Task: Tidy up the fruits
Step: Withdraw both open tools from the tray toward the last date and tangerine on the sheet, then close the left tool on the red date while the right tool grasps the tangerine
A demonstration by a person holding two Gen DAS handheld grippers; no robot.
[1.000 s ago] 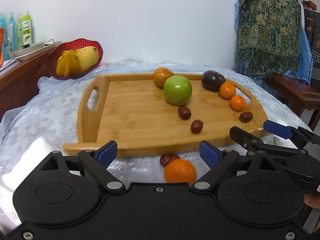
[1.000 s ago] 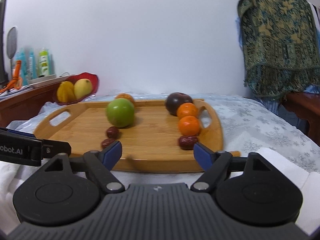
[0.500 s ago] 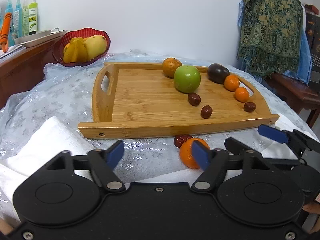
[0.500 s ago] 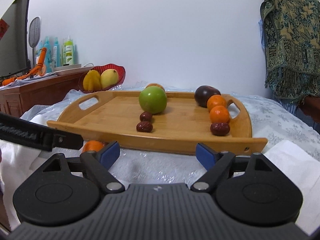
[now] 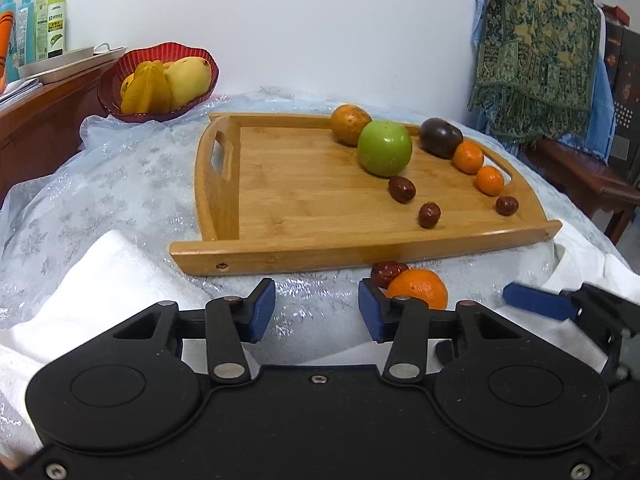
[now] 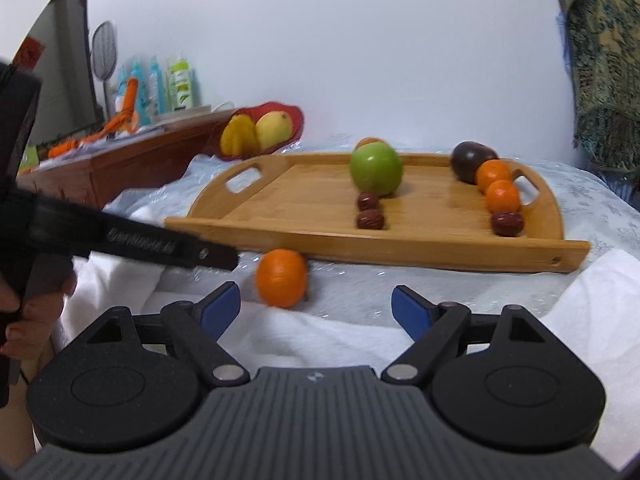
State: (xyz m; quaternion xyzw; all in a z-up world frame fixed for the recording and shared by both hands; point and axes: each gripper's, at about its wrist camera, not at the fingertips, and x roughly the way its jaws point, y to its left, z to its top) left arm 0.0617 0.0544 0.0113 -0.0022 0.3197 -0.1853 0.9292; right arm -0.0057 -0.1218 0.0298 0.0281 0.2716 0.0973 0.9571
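A bamboo tray (image 5: pixel 304 248) holds a green apple (image 5: pixel 384 153), a dull orange fruit (image 5: pixel 351 125), a dark plum (image 5: pixel 441 137), two tangerines (image 5: pixel 468 157) and three dates (image 5: pixel 401 189). In front of the tray, a loose tangerine (image 5: pixel 418 288) and a date (image 5: pixel 387 273) lie on the cloth. My left gripper (image 5: pixel 316 312) hangs low over the cloth, its jaws closing with nothing between them; the loose tangerine sits just right of its right finger. In the right wrist view my right gripper (image 6: pixel 316 307) is open and empty, and the loose tangerine (image 6: pixel 281 277) lies just ahead of its left finger.
A red bowl (image 5: pixel 158 76) of yellow fruit stands at the back left beside a wooden cabinet (image 5: pixel 36 120) with bottles. White towels (image 5: pixel 108 276) lie on the shiny tablecloth near both grippers. A patterned cloth (image 5: pixel 536 52) hangs at the right. A hand (image 6: pixel 32 312) holds the left gripper's handle.
My left gripper has drawn back from the tray and its jaws have narrowed; the loose tangerine went from between the fingers to outside the right one. The right view swung left, bringing that tangerine into sight.
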